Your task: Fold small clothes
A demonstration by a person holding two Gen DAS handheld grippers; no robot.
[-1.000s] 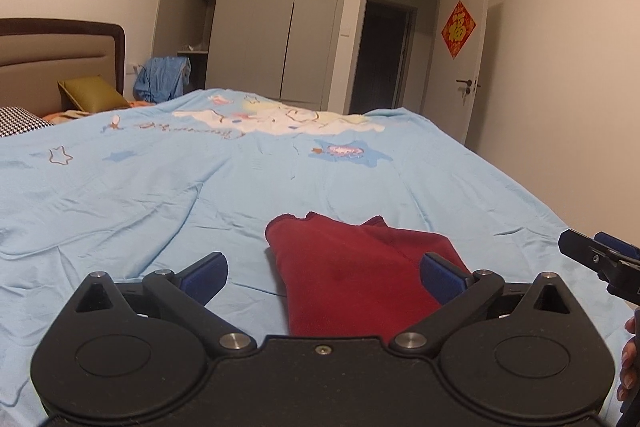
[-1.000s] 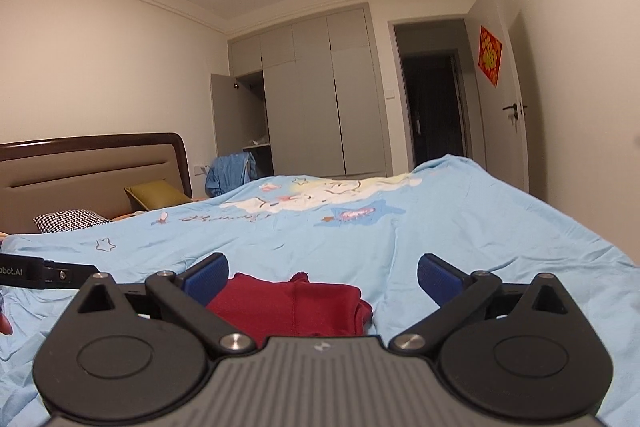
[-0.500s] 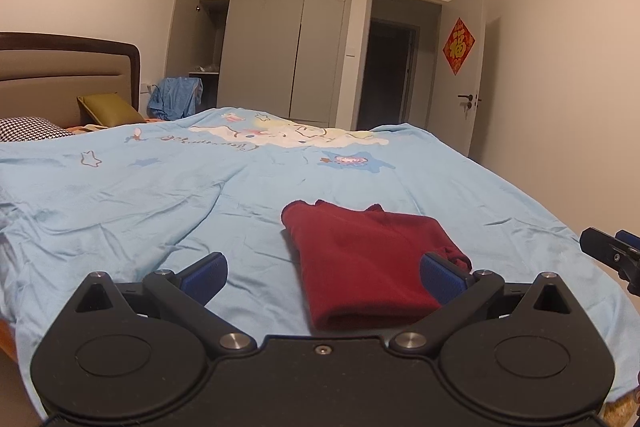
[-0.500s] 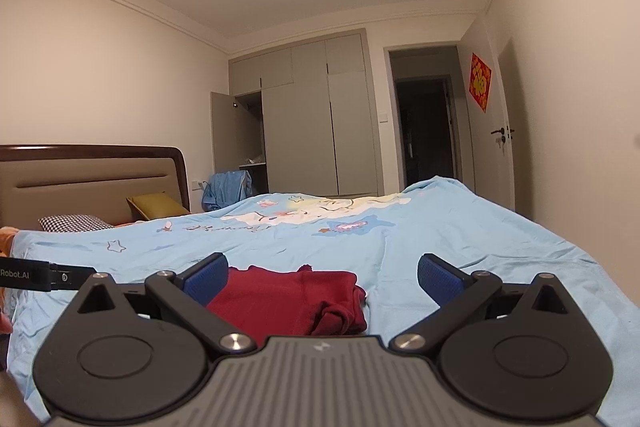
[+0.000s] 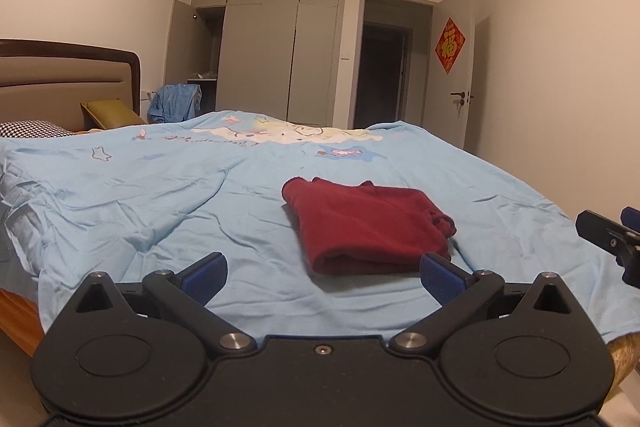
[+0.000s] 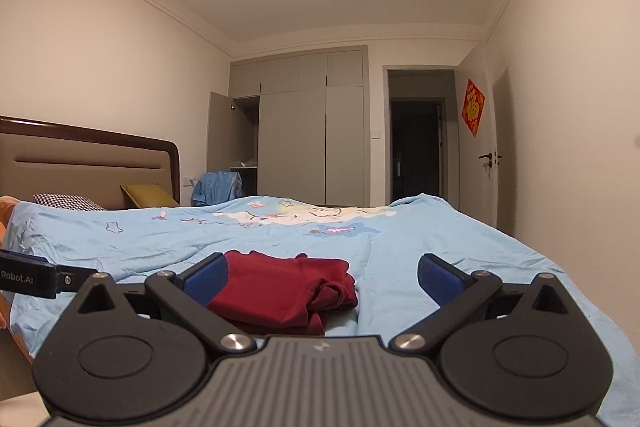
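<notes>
A dark red garment (image 5: 366,227) lies folded into a compact rectangle on the light blue bedspread (image 5: 160,195), near the bed's front edge. My left gripper (image 5: 322,277) is open, held back from the bed with nothing between its blue pads. The garment (image 6: 288,291) also shows in the right wrist view, ahead and left of centre, with a bunched fold on its right side. My right gripper (image 6: 322,277) is open and empty too, clear of the cloth. The right gripper's tip (image 5: 608,235) appears at the right edge of the left wrist view.
The bed has a padded headboard (image 5: 60,87), a checked pillow (image 5: 32,129) and an olive pillow (image 5: 112,113) at the left. A blue cloth (image 5: 176,103) hangs by the open wardrobe (image 5: 272,47). A doorway (image 5: 384,75) and open door stand at the far right.
Both grippers have drawn back and away from the bed, so the folded red garment now lies farther ahead. Both stay open. The garment has not moved.
</notes>
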